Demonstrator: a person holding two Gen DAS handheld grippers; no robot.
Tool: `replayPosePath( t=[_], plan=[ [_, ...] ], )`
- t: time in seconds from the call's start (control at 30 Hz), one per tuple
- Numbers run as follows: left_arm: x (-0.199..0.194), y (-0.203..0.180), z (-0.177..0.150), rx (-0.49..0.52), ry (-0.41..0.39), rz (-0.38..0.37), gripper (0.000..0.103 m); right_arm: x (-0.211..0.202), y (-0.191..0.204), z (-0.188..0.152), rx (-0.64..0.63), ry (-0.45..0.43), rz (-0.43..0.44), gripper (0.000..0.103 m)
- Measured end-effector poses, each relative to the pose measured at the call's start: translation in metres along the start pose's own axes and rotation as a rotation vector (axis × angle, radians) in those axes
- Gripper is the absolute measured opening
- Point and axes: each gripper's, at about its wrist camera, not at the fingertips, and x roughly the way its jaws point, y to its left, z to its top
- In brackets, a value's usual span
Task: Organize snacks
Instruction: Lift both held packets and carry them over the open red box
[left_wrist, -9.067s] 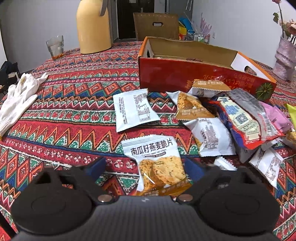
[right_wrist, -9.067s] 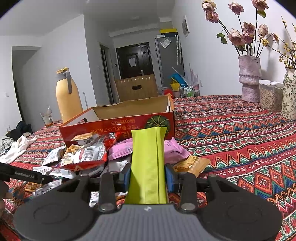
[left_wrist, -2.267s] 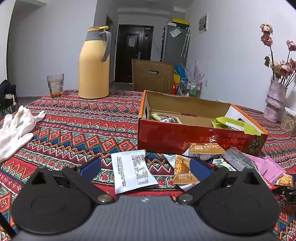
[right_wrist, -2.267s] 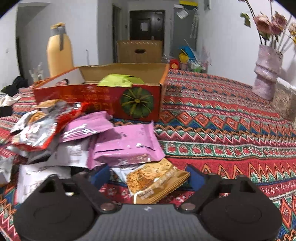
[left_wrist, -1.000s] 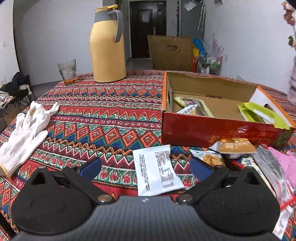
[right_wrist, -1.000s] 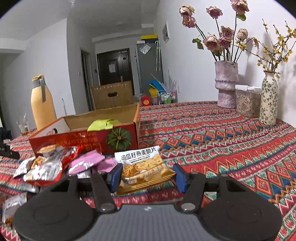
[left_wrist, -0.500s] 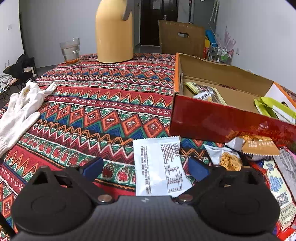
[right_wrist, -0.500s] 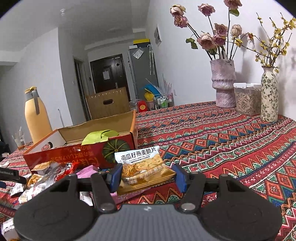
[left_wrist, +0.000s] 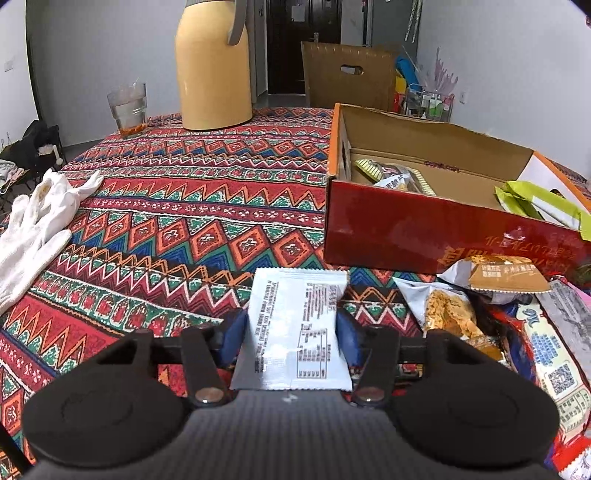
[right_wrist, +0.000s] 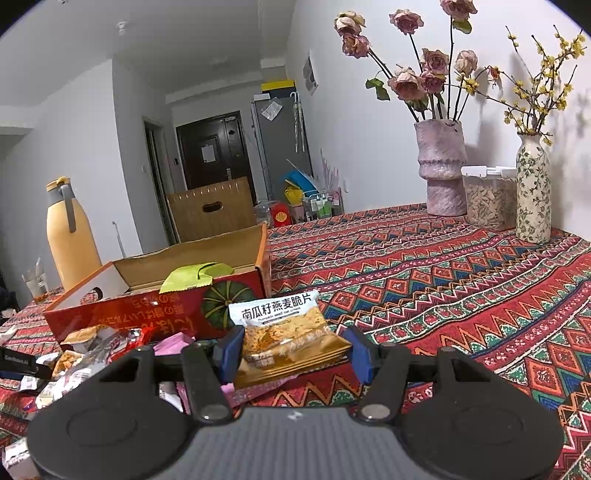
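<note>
In the left wrist view a white snack packet (left_wrist: 295, 314) lies print-side up on the patterned tablecloth, in front of the red cardboard box (left_wrist: 424, 236). My left gripper (left_wrist: 291, 338) is closing on it, its blue pads against the packet's two long edges. The box holds a few packets and a green packet (left_wrist: 535, 199). In the right wrist view my right gripper (right_wrist: 293, 350) is shut on an orange oat-crisp packet (right_wrist: 284, 332), held off the table just right of the box (right_wrist: 147, 314).
A heap of loose snack packets (left_wrist: 517, 314) lies right of the white packet. A white glove (left_wrist: 33, 221), a glass (left_wrist: 127, 109) and a yellow thermos (left_wrist: 214, 66) stand to the left and back. Two flower vases (right_wrist: 441, 166) and a jar (right_wrist: 487, 195) are at the far right.
My left gripper's jaws have come in from wide apart to the sides of the white packet, and the gripper has sunk a little. The right gripper still holds its packet.
</note>
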Motion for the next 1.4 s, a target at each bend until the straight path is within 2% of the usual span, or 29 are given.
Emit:
replayPosePath(
  t=[0.37,0.73,1.03,1.4],
  plan=[
    [-0.031,0.001,0.004,0.009,-0.101,-0.035,0.053,-0.011,0.007,0.004,-0.026,-0.037,0.003,0.058],
    [-0.065,-0.017,0.039,0.022,-0.200,-0.091,0.053,-0.007,0.033,0.043,-0.068,-0.124,0.060,0.058],
    [-0.071,-0.042,0.075,0.018,-0.242,-0.118,0.053,0.041,0.062,0.079,-0.075,-0.124,0.113,0.058],
    [-0.031,-0.069,0.115,0.010,-0.229,-0.099,0.053,0.125,0.099,0.106,-0.096,-0.039,0.135,0.058]
  ],
)
